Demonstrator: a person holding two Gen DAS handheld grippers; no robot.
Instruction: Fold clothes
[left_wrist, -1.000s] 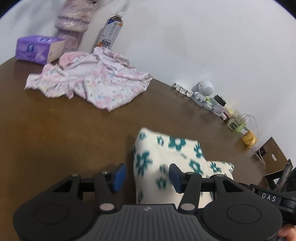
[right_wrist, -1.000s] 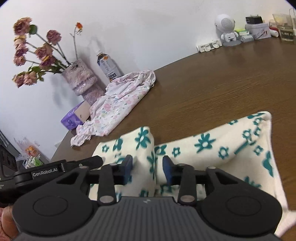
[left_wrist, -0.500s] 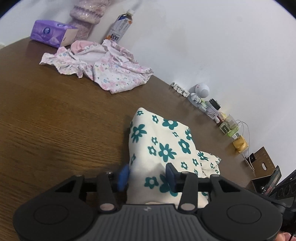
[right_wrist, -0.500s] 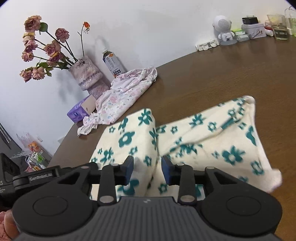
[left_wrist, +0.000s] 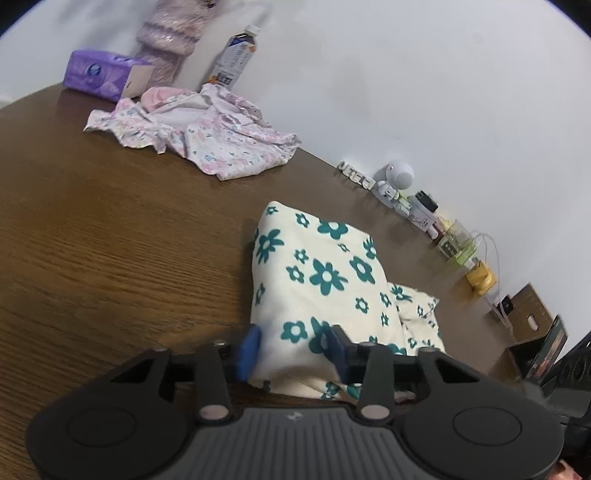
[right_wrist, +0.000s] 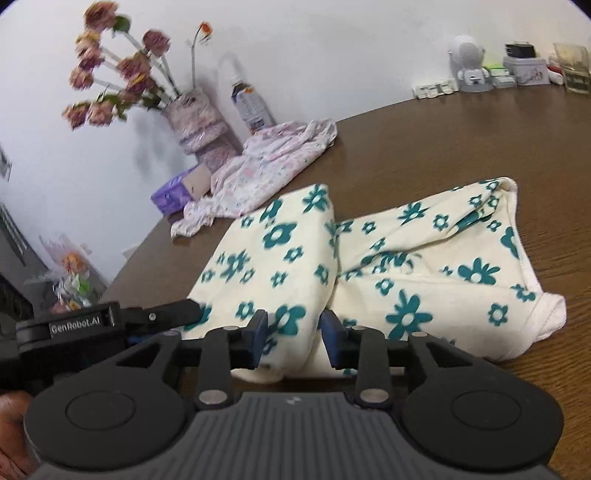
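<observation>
Lower centre, both views: left gripper (left_wrist: 291, 349) jaws have just been closing and pinch the near edge of the flowered cream garment (left_wrist: 317, 280); right gripper (right_wrist: 293, 338) jaws likewise grip its fold. Garment lies mid-frame on the brown table (left_wrist: 110, 240). Upper left: pink floral garment (left_wrist: 207, 136).

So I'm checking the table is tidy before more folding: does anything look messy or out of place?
Yes. The pink floral garment lies crumpled in a heap near the purple tissue box, unfolded. The cream cloth with teal flowers is bunched and creased at its far corner. Nothing looks spilled or broken.
</observation>
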